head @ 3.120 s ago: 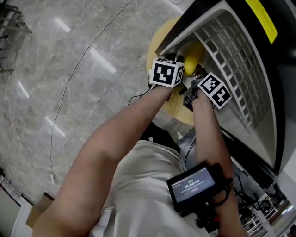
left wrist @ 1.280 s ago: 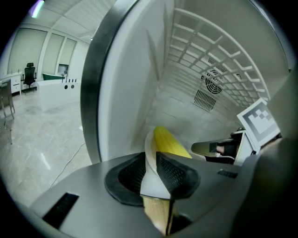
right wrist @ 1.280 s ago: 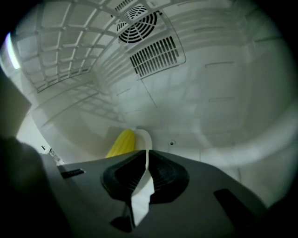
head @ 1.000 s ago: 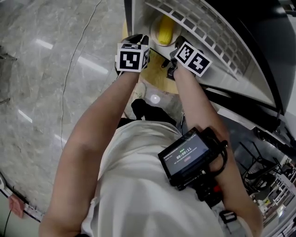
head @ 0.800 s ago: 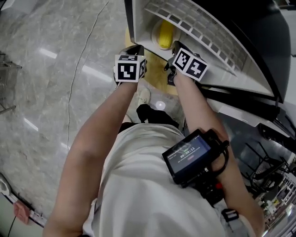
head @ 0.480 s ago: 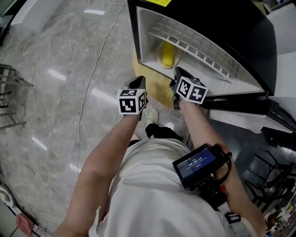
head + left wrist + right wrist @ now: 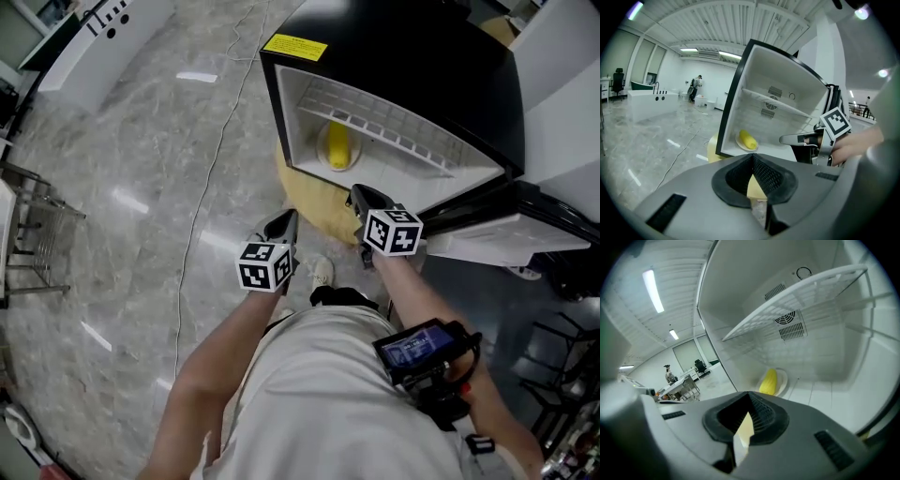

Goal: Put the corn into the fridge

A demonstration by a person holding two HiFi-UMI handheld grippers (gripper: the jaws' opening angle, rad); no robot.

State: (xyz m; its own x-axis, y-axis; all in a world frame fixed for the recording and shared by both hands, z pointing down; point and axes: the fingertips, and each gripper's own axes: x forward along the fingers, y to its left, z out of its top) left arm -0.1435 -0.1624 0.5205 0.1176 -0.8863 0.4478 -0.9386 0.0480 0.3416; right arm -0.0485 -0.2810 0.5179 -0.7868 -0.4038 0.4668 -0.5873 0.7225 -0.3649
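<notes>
You held both arms out ahead and downward, your left forearm (image 7: pixel 220 375) bare and your right forearm (image 7: pixel 412 292) beside it. Your left gripper (image 7: pixel 284 223) had its jaws pressed together with nothing between them. Your right gripper (image 7: pixel 362 196) reached slightly farther forward, its jaws likewise closed and empty. The two grippers were apart, tips pointing the same way.

Corn (image 7: pixel 337 147) on plate (image 7: pixel 322 141) inside open fridge (image 7: pixel 403 56); left gripper (image 7: pixel 284 221), right gripper (image 7: pixel 362 196) outside it.
</notes>
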